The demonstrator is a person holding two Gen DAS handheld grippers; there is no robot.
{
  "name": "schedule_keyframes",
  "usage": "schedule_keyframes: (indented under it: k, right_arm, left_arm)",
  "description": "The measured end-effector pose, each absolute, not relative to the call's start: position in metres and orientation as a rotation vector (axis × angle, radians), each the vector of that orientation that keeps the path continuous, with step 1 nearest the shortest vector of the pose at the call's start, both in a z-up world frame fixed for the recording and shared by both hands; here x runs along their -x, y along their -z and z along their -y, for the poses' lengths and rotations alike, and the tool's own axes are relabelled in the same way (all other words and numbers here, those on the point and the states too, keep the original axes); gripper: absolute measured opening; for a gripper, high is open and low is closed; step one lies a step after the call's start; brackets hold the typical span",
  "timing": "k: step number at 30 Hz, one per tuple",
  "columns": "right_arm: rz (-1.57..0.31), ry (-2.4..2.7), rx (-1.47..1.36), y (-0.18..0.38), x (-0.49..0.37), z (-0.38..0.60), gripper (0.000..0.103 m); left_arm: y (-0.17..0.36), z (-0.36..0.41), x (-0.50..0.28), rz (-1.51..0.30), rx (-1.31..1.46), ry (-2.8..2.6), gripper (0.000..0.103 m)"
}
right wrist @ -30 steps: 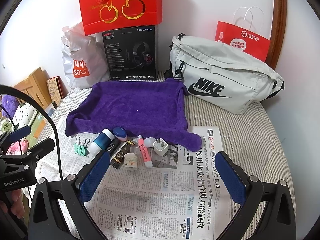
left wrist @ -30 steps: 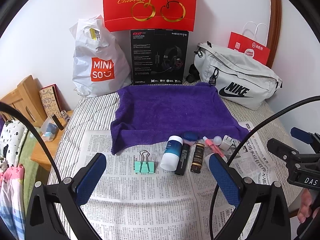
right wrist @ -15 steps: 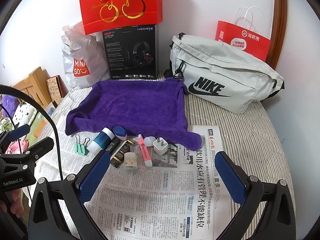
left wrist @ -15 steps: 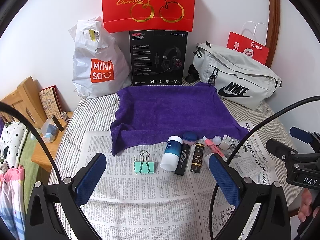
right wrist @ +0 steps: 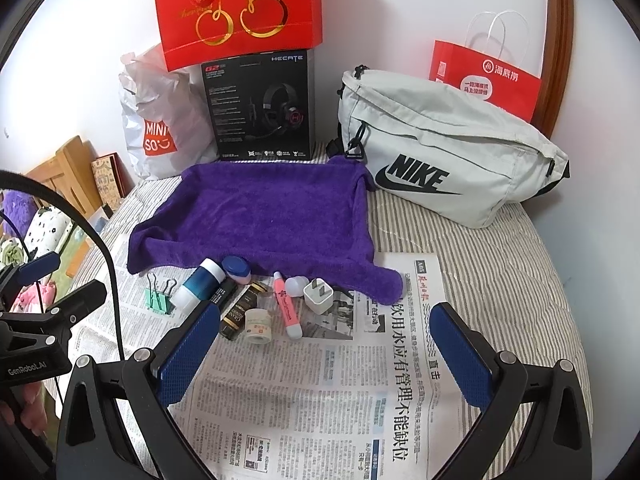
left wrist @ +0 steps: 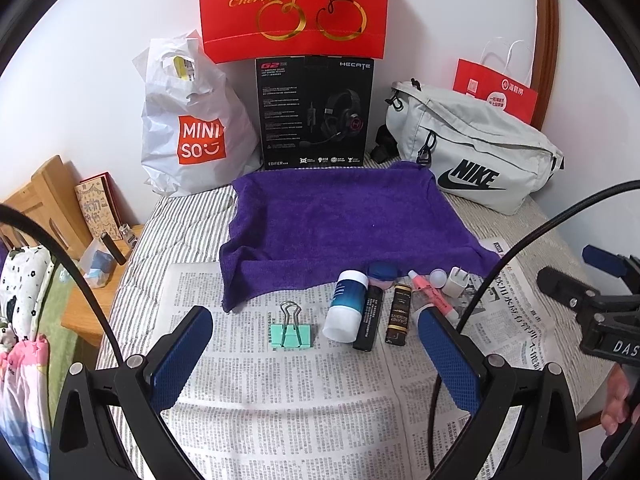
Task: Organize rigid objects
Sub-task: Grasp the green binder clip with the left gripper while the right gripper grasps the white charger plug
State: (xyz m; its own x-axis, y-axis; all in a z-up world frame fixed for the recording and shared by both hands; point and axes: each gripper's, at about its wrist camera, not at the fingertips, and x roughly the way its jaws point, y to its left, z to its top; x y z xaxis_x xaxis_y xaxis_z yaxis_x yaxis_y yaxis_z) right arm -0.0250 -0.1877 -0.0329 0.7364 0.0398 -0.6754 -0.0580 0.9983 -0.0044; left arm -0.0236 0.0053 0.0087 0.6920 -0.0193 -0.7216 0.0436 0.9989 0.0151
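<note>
A row of small objects lies on newspaper (left wrist: 304, 400) in front of a purple towel (left wrist: 344, 224): a green binder clip (left wrist: 291, 330), a white and blue bottle (left wrist: 345, 306), a black tube (left wrist: 370, 320), a dark brown bottle (left wrist: 398, 314), a pink pen (left wrist: 434, 296), a white charger (right wrist: 318, 294) and a small cream jar (right wrist: 258, 326). My left gripper (left wrist: 316, 356) is open and empty, just short of the clip. My right gripper (right wrist: 324, 350) is open and empty, short of the pen and charger.
At the back stand a white Miniso bag (left wrist: 192, 132), a black headset box (left wrist: 316, 112) with a red cherry bag (left wrist: 294, 4) on top, a grey Nike bag (right wrist: 444, 160) and a red paper bag (right wrist: 486, 80). A wooden bedside table (left wrist: 80, 304) is left of the bed.
Both views have shifted only slightly. Both grippers stay open and empty, and no object on the newspaper has moved.
</note>
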Motion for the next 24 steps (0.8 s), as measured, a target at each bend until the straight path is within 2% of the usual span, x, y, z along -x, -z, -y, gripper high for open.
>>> schedule_keyframes:
  k: [10, 24]
  right_arm:
    - [-0.750, -0.046, 0.062, 0.047, 0.008, 0.184, 0.103]
    - [-0.837, -0.086, -0.025, 0.093, -0.020, 0.195, 0.103]
  left_arm:
    - [0.017, -0.025, 0.005, -0.832, -0.010, 0.034, 0.103]
    - [0.087, -0.045, -0.033, -0.944, -0.044, 0.018, 0.103]
